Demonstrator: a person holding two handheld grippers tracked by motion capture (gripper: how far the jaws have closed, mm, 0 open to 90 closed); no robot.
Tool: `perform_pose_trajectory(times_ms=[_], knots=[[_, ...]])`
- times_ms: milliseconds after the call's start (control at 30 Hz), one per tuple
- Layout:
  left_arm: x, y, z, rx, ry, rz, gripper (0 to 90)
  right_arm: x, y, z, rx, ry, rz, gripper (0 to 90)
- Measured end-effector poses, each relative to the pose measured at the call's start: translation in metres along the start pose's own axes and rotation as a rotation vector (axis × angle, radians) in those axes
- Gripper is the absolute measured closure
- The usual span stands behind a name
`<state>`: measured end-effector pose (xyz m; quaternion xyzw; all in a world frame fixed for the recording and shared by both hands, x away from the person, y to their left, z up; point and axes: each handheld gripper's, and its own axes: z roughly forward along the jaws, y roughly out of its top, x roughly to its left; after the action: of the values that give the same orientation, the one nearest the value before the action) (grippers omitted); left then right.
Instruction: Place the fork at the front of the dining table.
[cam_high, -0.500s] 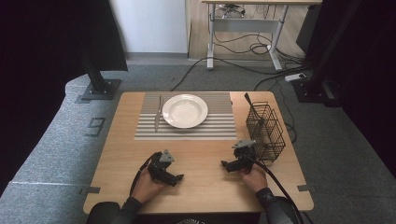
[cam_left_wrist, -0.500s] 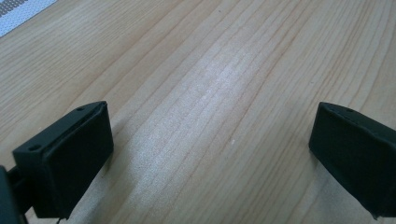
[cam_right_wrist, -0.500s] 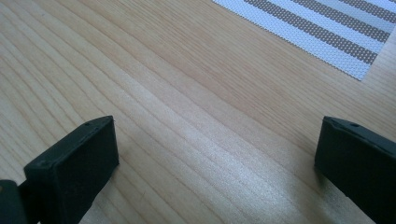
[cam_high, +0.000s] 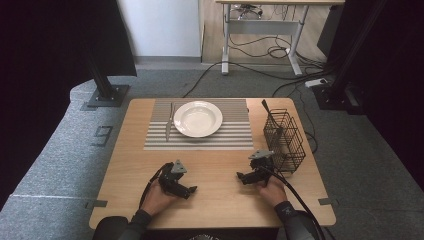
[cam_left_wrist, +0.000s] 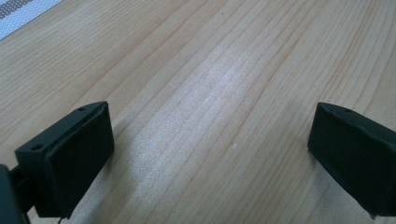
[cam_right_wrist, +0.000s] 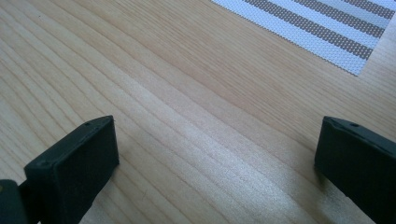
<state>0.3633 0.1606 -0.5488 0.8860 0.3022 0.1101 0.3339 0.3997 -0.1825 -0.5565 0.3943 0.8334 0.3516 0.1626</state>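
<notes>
A white plate (cam_high: 198, 118) sits on a grey striped placemat (cam_high: 235, 135) at the back of the wooden table (cam_high: 215, 172). A knife (cam_high: 169, 122) lies on the mat just left of the plate. At the right edge stands a black wire basket (cam_high: 285, 141) with a dark utensil handle (cam_high: 267, 111) sticking up from it. My left gripper (cam_high: 192, 190) rests on the table near the front, open, its tips turned toward the middle. My right gripper (cam_high: 240, 176) rests beside the basket, open too. Bare wood lies between the jaws of the left gripper (cam_left_wrist: 212, 140) and of the right gripper (cam_right_wrist: 217, 149).
A corner of the placemat (cam_right_wrist: 327, 28) shows ahead of the right jaws. Black stand bases (cam_high: 105, 95) sit on the grey floor at both back corners of the table, with cables and a desk frame (cam_high: 262, 30) beyond.
</notes>
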Motion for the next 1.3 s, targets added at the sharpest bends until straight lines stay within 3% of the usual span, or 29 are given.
perform_pose_trajectory(times_ms=[167,533,733,1133,1300], knots=[[0.003,0.003,-0.001,0.003,-0.021,-0.029,1.8,0.001,-0.001,-0.001,0.003,0.001,0.002,0.0],[0.003,0.02,-0.009,-0.011,-0.041,-0.011,3.0,0.002,-0.001,-0.001,0.002,0.0,0.001,0.0],[0.004,0.039,-0.011,-0.019,-0.057,0.02,2.3,0.002,-0.001,-0.001,0.001,-0.001,0.002,0.0],[0.007,0.091,-0.022,-0.059,-0.077,0.047,0.0,0.002,-0.001,-0.001,0.001,0.001,0.0,0.0],[0.004,0.114,-0.022,-0.066,-0.08,0.077,0.1,0.002,-0.001,-0.001,0.0,0.0,0.001,0.0]])
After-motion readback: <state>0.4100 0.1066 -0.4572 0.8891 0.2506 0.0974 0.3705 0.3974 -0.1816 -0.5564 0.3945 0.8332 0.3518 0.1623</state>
